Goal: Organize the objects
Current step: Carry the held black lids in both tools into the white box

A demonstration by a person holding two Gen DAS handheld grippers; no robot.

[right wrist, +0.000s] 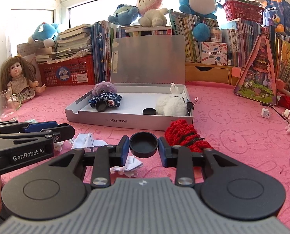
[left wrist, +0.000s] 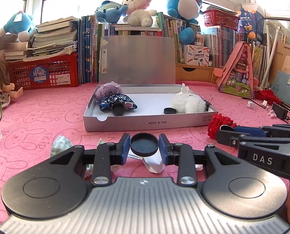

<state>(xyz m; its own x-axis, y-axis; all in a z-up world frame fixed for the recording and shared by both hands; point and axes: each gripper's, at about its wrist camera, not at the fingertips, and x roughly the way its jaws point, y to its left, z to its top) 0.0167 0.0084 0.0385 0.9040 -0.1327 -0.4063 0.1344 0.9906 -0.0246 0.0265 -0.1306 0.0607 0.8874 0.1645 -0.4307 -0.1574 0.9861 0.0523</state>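
Note:
An open silver box (left wrist: 145, 121) (right wrist: 125, 121) lies on the pink cloth ahead of both grippers. In it are a purple plush (left wrist: 107, 90), a blue floral pouch (left wrist: 119, 102), a white plush (left wrist: 189, 102) and two black caps (left wrist: 118, 109) (left wrist: 169, 110). My left gripper (left wrist: 144, 146) is shut on a black round cap (left wrist: 144, 144), held above the cloth in front of the box. My right gripper (right wrist: 143, 146) is shut on another black cap (right wrist: 143, 144), just left of a red knitted piece (right wrist: 185, 135).
Crumpled paper scraps (right wrist: 88, 140) (left wrist: 152, 164) lie under the grippers. A glass mug (right wrist: 6, 105) and a doll (right wrist: 20, 78) stand at the left. A pink triangular toy case (right wrist: 259, 74), books, red baskets and plush toys line the back.

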